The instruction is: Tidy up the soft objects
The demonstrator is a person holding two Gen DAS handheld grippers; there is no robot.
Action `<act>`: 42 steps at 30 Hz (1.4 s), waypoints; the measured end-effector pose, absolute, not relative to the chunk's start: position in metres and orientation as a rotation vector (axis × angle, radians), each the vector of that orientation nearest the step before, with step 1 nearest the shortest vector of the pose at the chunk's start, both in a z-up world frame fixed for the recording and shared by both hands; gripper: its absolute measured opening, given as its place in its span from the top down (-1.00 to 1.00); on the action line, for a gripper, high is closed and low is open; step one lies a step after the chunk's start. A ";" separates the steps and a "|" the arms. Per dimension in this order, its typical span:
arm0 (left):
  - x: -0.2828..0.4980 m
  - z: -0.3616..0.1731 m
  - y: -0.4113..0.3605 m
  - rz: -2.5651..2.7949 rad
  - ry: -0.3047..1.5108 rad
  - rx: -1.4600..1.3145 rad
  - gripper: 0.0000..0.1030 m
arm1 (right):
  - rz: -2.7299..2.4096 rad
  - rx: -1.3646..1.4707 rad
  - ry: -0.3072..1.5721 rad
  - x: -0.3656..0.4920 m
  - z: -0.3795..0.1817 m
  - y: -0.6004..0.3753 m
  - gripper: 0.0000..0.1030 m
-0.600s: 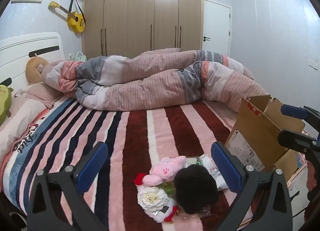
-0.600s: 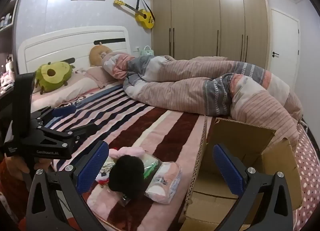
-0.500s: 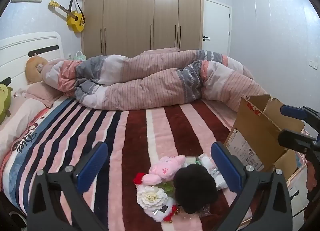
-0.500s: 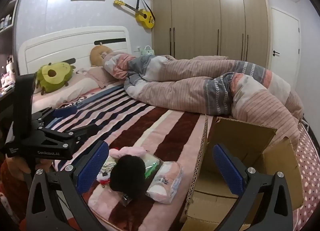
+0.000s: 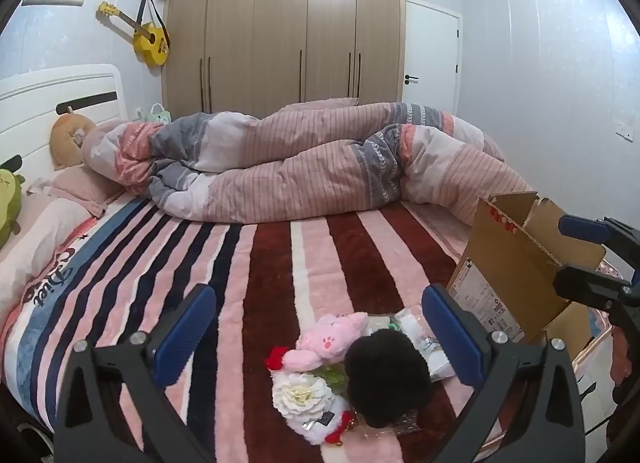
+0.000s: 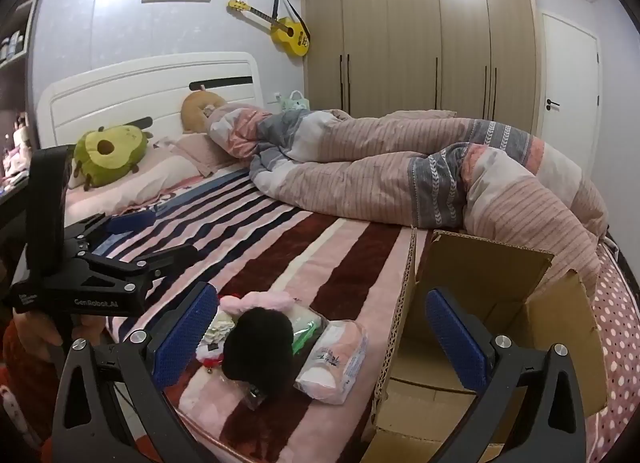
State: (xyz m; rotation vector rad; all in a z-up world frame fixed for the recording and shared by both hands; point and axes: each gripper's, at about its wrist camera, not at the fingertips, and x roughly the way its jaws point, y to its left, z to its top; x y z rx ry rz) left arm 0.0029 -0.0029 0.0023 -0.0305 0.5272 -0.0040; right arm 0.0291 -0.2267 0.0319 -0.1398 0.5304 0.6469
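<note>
A small heap of soft things lies on the striped bed near its front edge: a black fluffy ball (image 5: 386, 377) (image 6: 258, 347), a pink plush toy (image 5: 330, 339), a white fabric flower (image 5: 302, 393) and a plastic-wrapped pink pack (image 6: 334, 359). An open cardboard box (image 5: 516, 263) (image 6: 476, 323) stands just right of the heap. My left gripper (image 5: 318, 333) is open and empty, above and just short of the heap. My right gripper (image 6: 320, 335) is open and empty, spanning the heap and the box's left wall. Each gripper shows in the other's view: the right one (image 5: 592, 259), the left one (image 6: 136, 239).
A rumpled pink and grey duvet (image 5: 320, 167) lies across the far side of the bed. An avocado plush (image 6: 108, 153) and pillows sit by the white headboard (image 6: 152, 83). Wardrobes (image 6: 420, 51) and a door stand behind. The bed's front edge is just below the heap.
Both grippers have barely moved; the right wrist view has shifted slightly. Both stay open, and the heap and the box have not moved.
</note>
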 end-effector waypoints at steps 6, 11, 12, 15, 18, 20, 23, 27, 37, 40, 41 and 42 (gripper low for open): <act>-0.004 0.009 -0.004 -0.014 0.514 -0.030 -0.99 | 0.642 -0.148 0.520 0.023 0.032 -0.230 -1.00; -0.004 0.009 -0.005 -0.014 0.513 -0.029 -0.99 | 0.640 -0.150 0.525 0.023 0.032 -0.230 -1.00; -0.004 0.010 -0.004 -0.014 0.511 -0.028 -0.99 | 0.640 -0.149 0.525 0.022 0.032 -0.230 -1.00; -0.005 0.009 -0.005 -0.016 0.511 -0.031 -0.99 | 0.637 -0.152 0.521 0.022 0.032 -0.229 -1.00; -0.005 0.010 -0.005 -0.015 0.510 -0.031 -0.99 | 0.638 -0.150 0.523 0.022 0.032 -0.229 -1.00; -0.005 0.010 -0.005 -0.017 0.510 -0.031 -0.99 | 0.636 -0.153 0.521 0.022 0.032 -0.229 -1.00; -0.004 0.011 -0.005 -0.016 0.509 -0.029 -0.99 | 0.640 -0.148 0.523 0.022 0.032 -0.230 -1.00; -0.004 0.012 -0.006 -0.018 0.510 -0.035 -0.99 | 0.639 -0.134 0.531 0.023 0.029 -0.232 -1.00; -0.006 0.014 -0.004 -0.015 0.504 -0.034 -0.99 | 0.634 -0.136 0.525 0.022 0.030 -0.233 -1.00; -0.006 0.014 -0.005 -0.014 0.503 -0.033 -0.99 | 0.634 -0.137 0.526 0.022 0.030 -0.232 -1.00; -0.006 0.014 -0.005 -0.014 0.503 -0.033 -0.99 | 0.635 -0.137 0.527 0.022 0.031 -0.231 -1.00; -0.006 0.014 -0.004 -0.014 0.503 -0.033 -0.99 | 0.634 -0.138 0.527 0.022 0.031 -0.231 -1.00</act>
